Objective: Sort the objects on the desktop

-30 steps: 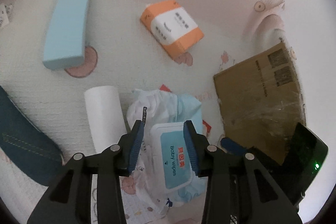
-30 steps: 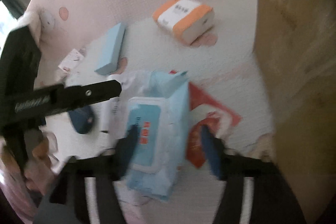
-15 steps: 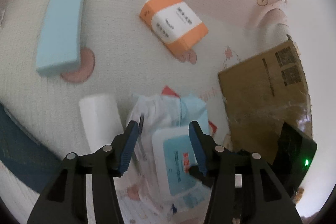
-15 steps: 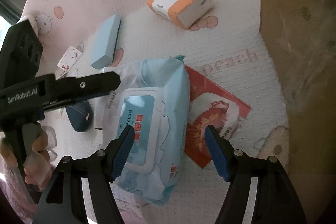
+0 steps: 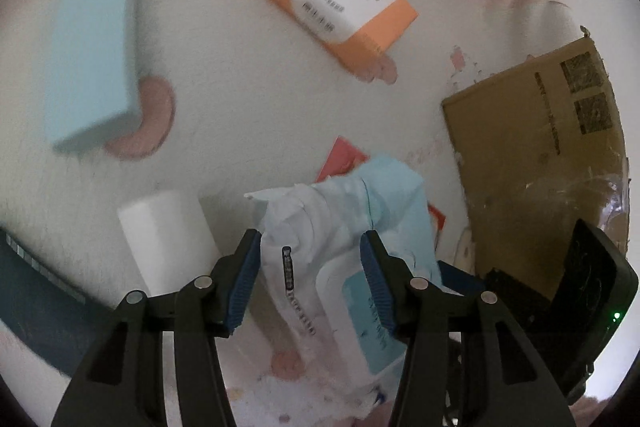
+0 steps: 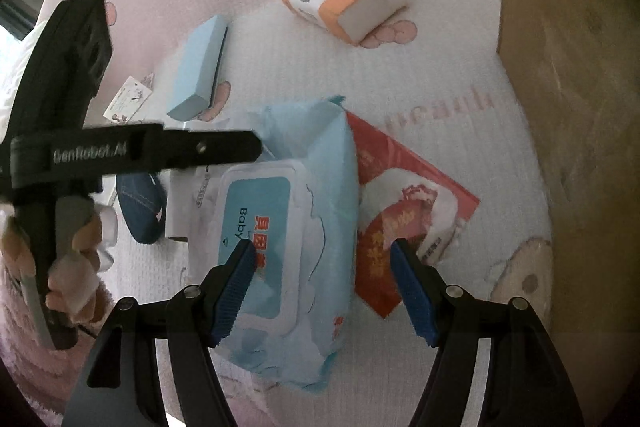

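While the baby wipes pack (image 6: 288,227), pale blue with a white flip lid, lies on the pink mat (image 6: 420,75), both grippers straddle it: left gripper (image 5: 310,281) spread, pads probably clear; right gripper (image 6: 324,285) wide, not touching

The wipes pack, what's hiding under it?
A red packet pokes out from under the wipes pack. How much more is underneath is covered.

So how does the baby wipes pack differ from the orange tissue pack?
The baby wipes pack is pale blue, soft and crumpled, with a flip lid; the orange tissue pack is a neat block, orange with a white label. The wipes pack overlaps a red packet; the tissue pack lies alone. Both rest on the mat.
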`<state>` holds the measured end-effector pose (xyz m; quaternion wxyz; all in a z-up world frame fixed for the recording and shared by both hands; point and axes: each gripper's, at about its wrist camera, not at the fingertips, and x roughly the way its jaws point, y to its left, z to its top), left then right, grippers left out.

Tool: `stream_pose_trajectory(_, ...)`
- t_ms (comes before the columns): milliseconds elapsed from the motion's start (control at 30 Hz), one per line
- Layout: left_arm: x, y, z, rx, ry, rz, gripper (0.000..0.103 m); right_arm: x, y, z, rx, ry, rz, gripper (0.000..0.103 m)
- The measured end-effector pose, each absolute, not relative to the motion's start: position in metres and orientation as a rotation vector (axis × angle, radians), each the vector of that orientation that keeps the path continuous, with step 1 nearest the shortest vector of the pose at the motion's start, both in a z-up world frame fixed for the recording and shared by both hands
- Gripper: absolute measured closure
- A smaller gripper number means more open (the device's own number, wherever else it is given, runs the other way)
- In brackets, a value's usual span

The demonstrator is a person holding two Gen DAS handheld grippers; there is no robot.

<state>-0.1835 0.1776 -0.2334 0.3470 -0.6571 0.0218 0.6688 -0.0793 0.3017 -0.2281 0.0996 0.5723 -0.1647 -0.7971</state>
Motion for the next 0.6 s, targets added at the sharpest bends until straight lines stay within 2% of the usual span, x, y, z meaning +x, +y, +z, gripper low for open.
stream_pose_trajectory(133, -0.165, 0.167, -0.236, -1.729, 0.034, 1.72, 0.047, -0.071, 0.3, -0.231, 1.7, -0.519, -2.334, 0.035)
stream_pose_trajectory(500, -0.111, 0.143, -0.256, -1.809, -0.307, 1.676, 0.045, -0.067, 0.291, -0.23, 1.691, -0.445, -2.346, 0.036)
stream_pose_trajectory(600, -0.106, 0.145, -0.255, -1.795, -0.361, 1.689, 0.054, -0.067, 0.291, -0.23, 1.69, -0.454, -2.335, 0.038)
